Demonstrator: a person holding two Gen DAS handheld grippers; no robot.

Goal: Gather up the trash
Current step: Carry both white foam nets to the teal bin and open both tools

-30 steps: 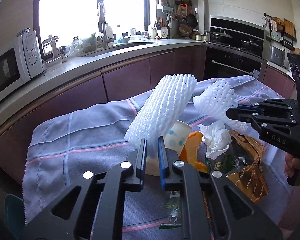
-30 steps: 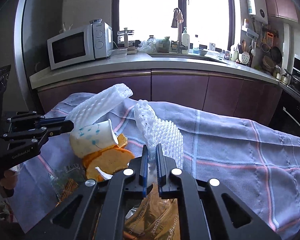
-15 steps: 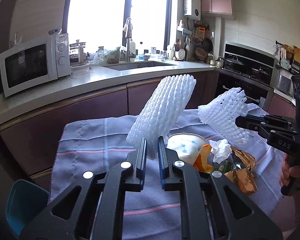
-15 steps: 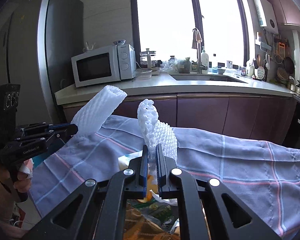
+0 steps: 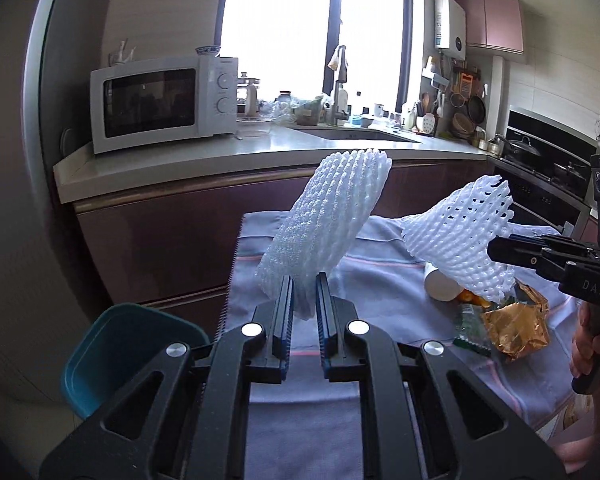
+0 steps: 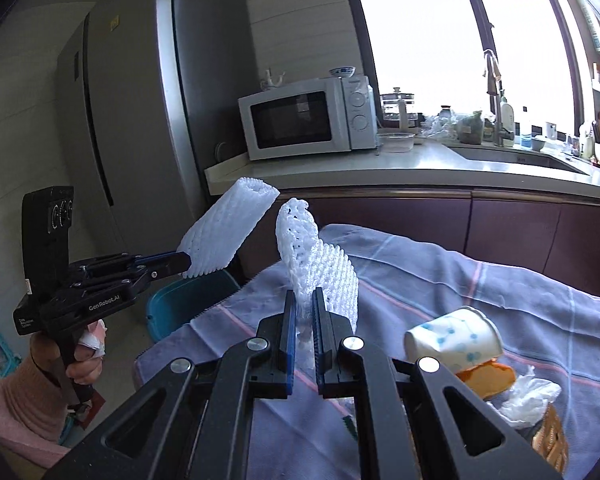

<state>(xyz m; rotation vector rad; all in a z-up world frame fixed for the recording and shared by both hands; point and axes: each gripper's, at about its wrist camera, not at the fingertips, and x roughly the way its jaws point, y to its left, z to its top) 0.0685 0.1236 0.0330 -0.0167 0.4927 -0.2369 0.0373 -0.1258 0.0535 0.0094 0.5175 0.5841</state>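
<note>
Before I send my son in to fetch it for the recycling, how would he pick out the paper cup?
Find the cloth-covered table in front of the kitchen counter. The trash sits in a heap on it. The paper cup lies tipped on its side at the heap's edge, against an orange peel. It is the only smooth white piece with pale blue dots, unlike the crumpled tissue beside it.

White microwave (image 5: 162, 103) (on counter (image 5: 260, 156)), grey fridge (image 6: 140, 120), faucet (image 5: 339, 84)
</note>
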